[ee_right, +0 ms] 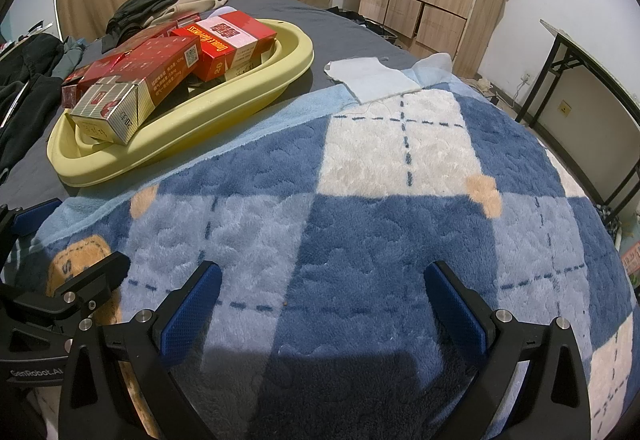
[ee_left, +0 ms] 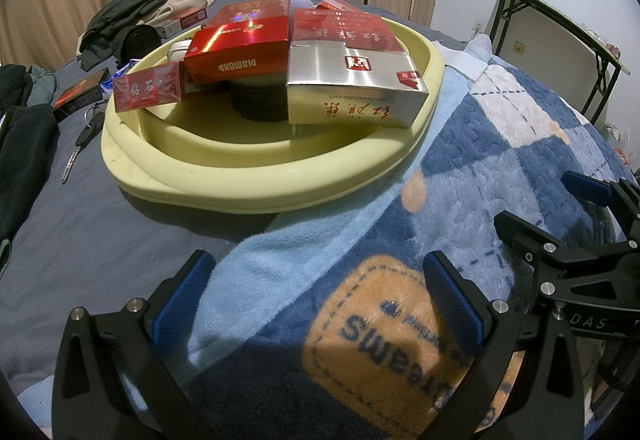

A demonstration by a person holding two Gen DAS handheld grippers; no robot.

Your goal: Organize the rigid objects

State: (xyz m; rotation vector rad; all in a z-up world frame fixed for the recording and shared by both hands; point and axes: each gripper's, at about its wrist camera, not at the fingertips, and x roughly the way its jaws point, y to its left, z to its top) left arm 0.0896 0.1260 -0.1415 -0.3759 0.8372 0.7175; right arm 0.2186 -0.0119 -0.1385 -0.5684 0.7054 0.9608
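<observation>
A pale yellow basin [ee_left: 256,184] [ee_right: 224,96] sits on the bed, piled with cigarette cartons. In it lie a silver and red carton [ee_left: 352,88] [ee_right: 116,108], a red DIAMOND carton [ee_left: 240,52] and a small red pack [ee_left: 148,88]. A red and pink carton [ee_right: 228,40] lies at its far end, and a black round object [ee_left: 260,104] sits under the cartons. My left gripper [ee_left: 320,292] [ee_right: 72,244] hovers open and empty over the blanket, short of the basin. My right gripper [ee_right: 324,300] [ee_left: 552,206] is beside it on the right, also open and empty.
A blue checked fleece blanket [ee_right: 360,208] covers the near bed, with a white cloth [ee_right: 372,80] on its far edge. Left of the basin lie keys [ee_left: 80,136], a dark box [ee_left: 80,92] and piled clothes [ee_left: 128,12]. A folding table [ee_left: 560,36] stands at the right.
</observation>
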